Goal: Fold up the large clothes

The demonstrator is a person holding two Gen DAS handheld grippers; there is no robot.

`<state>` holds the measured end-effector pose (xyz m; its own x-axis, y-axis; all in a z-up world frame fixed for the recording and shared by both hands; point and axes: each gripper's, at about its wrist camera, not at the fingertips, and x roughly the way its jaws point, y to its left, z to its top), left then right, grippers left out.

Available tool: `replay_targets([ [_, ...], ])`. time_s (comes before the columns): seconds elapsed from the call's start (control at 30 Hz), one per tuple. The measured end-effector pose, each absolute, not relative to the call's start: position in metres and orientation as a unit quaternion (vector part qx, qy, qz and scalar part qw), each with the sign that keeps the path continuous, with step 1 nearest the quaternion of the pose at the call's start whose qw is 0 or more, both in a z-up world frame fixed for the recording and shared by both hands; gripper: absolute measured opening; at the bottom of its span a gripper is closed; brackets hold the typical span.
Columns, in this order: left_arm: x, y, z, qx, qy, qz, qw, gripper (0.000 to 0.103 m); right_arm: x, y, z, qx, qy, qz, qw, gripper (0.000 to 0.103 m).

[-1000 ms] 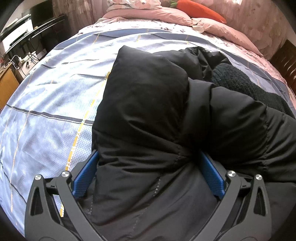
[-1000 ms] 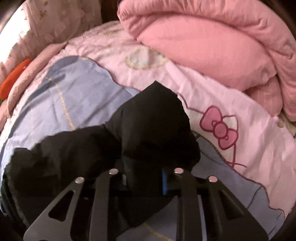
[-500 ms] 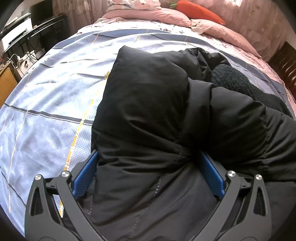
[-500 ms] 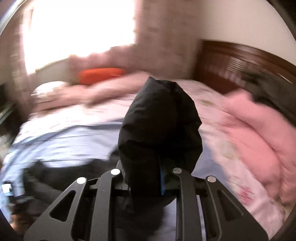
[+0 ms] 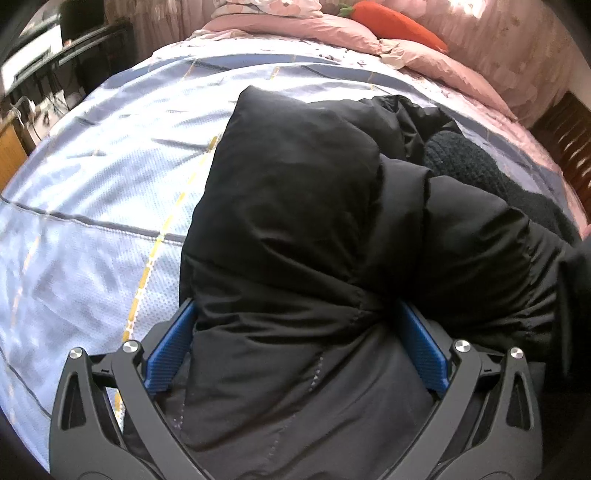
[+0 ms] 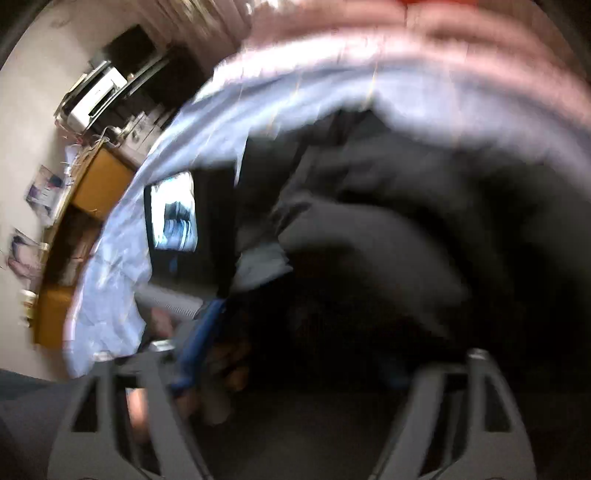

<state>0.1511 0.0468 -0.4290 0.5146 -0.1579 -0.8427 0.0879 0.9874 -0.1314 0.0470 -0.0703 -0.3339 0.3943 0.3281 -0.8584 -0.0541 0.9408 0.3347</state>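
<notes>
Black puffer jacket (image 5: 303,229) lies bunched on the blue checked bedsheet (image 5: 96,177), straight ahead of the left gripper (image 5: 295,350) and running off to its right side. Left gripper: jaws spread wide, a thick padded fold of the jacket wedged between both blue pads (image 5: 166,362), fabric touching each pad, so it reads as holding the fold loosely rather than pinching hard. A dark knitted garment (image 5: 476,170) sits just beyond the jacket, ahead and to the right of the left gripper, touching the jacket's far edge. Pink bedding and an orange carrot cushion (image 5: 395,22) lie far ahead at the bed's end. Right wrist view is badly motion-blurred: right gripper (image 6: 295,373) has its fingers set apart, dark jacket mass (image 6: 388,240) filling the space ahead of it, one blue pad (image 6: 199,343) visible on its left side; whether any cloth is actually between the pads, cannot tell. Step, as I judge it: mid-fold, left side anchoring one part of the jacket while the right swings over the garment. Next move likely needs the right gripper to settle onto a free edge or sleeve and carry it across toward the left gripper's side, laid flat. Risk: the puffy fill springs back and the fold slumps open.
</notes>
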Motion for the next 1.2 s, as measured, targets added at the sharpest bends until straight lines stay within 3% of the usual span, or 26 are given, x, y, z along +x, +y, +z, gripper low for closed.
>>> replay_targets([
  [0.2,0.150,0.047,-0.431,-0.038,0.480,-0.075,0.873,0.101,0.035,-0.090,-0.288,0.175,0.520,0.157,0.821,0.083],
  [0.37,0.148,0.045,-0.431,-0.037,0.479,-0.073,0.874,0.101,0.028,-0.183,-0.230,0.182,0.512,0.055,0.838,0.084],
  [0.53,0.146,0.045,-0.431,-0.036,0.477,-0.071,0.875,0.101,0.007,-0.261,-0.174,0.185,0.448,0.004,0.874,0.096],
  [0.6,0.146,0.045,-0.431,-0.036,0.476,-0.070,0.876,0.101,0.007,-0.287,-0.184,0.142,0.442,-0.062,0.883,0.096],
  [0.83,0.143,0.042,-0.431,-0.036,0.472,-0.067,0.878,0.101,0.050,-0.331,-0.339,0.185,0.589,-0.049,0.785,0.094],
  [1.1,0.138,0.041,-0.424,-0.027,0.464,-0.053,0.884,0.101,0.054,-0.296,-0.375,0.162,0.575,-0.064,0.799,0.098],
  [1.2,0.125,0.033,-0.385,0.011,0.451,-0.024,0.892,0.101,0.048,-0.302,-0.374,0.164,0.571,-0.062,0.802,0.099],
])
